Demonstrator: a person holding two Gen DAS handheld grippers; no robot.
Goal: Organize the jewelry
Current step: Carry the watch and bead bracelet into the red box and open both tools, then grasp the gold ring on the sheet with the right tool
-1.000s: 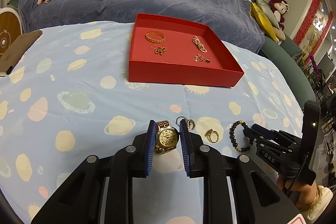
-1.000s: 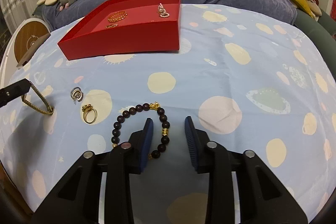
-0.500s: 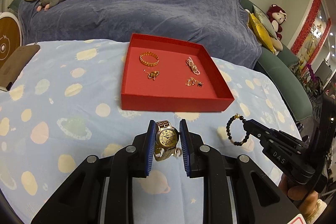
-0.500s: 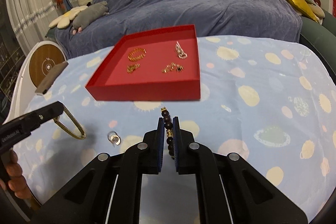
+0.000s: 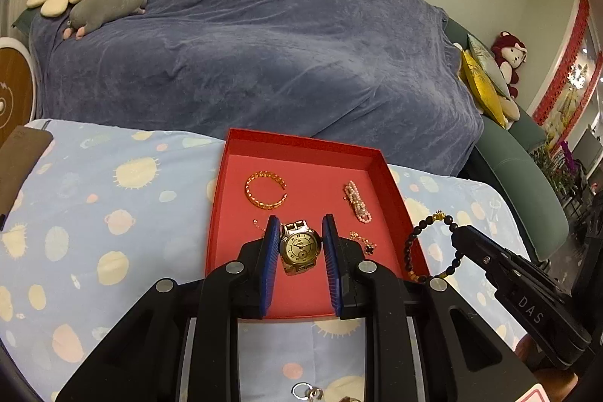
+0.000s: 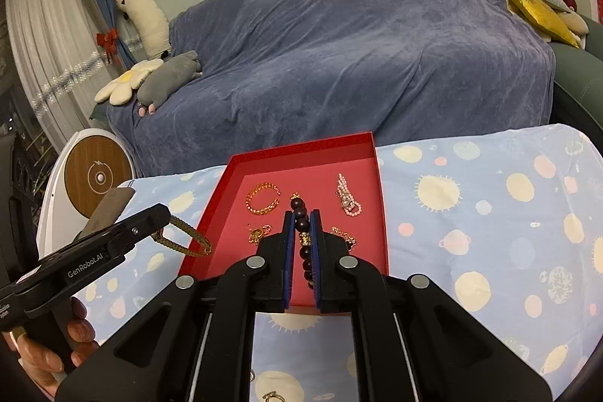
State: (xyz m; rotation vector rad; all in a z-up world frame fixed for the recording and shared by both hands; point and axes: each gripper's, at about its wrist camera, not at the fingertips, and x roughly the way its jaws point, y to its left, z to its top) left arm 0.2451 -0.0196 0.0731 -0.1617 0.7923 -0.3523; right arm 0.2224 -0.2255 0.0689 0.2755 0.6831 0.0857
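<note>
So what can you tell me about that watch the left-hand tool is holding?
The watch has a round pale-gold dial with dark numerals and a small sub-dial, in a silver-and-gold metal case. Its gold link band hangs down in a loop. The left gripper pinches the case between blue pads, dial facing the camera, held above the red tray, touching nothing else.

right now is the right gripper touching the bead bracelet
Touching: the right wrist view shows the right gripper with its pads pressed on the bead bracelet.
</note>
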